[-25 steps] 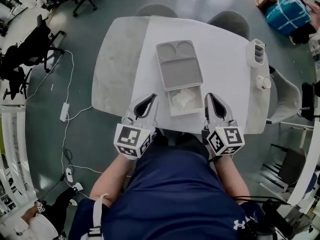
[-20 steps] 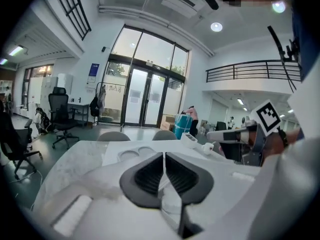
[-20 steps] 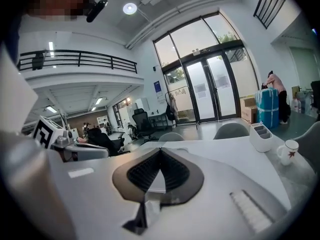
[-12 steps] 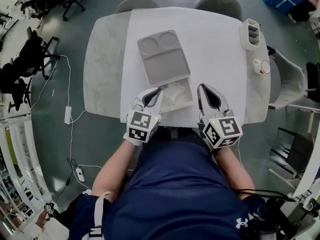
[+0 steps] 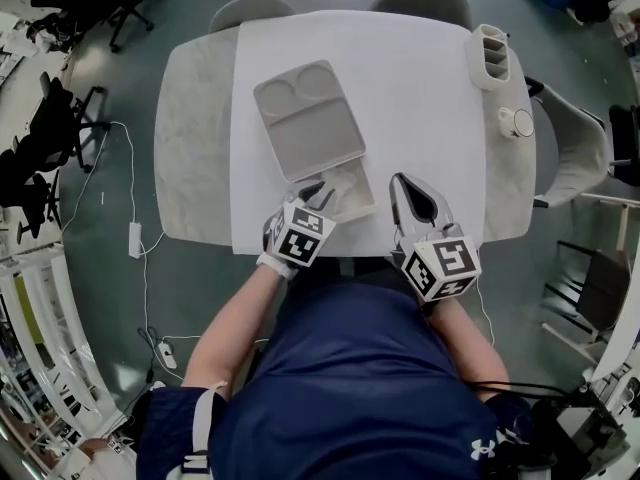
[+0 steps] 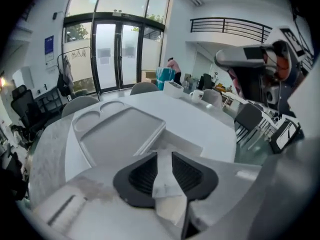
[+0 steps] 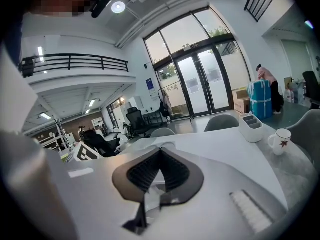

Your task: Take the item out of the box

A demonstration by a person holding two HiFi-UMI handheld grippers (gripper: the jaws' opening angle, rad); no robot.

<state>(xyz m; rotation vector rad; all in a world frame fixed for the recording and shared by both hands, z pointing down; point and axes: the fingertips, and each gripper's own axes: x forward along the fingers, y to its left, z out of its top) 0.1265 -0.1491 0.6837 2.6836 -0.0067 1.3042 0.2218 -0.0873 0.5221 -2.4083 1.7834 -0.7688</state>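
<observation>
A grey box lies open near the table's front edge, its moulded lid folded back flat behind it. A crumpled white item rests inside. My left gripper reaches into the box from its left side. In the left gripper view its jaws stand close together with the white item pinched in the narrow gap, and the lid lies just beyond. My right gripper sits on the table just right of the box, shut and empty.
The box stands on a white table with a marbled strip at its left. A white desk organizer and a mug stand at the right edge. Two grey chairs are tucked in at the far side.
My left gripper has moved right and forward into the box, and its jaws have narrowed from wide open onto the white item. The right gripper has hardly shifted.
</observation>
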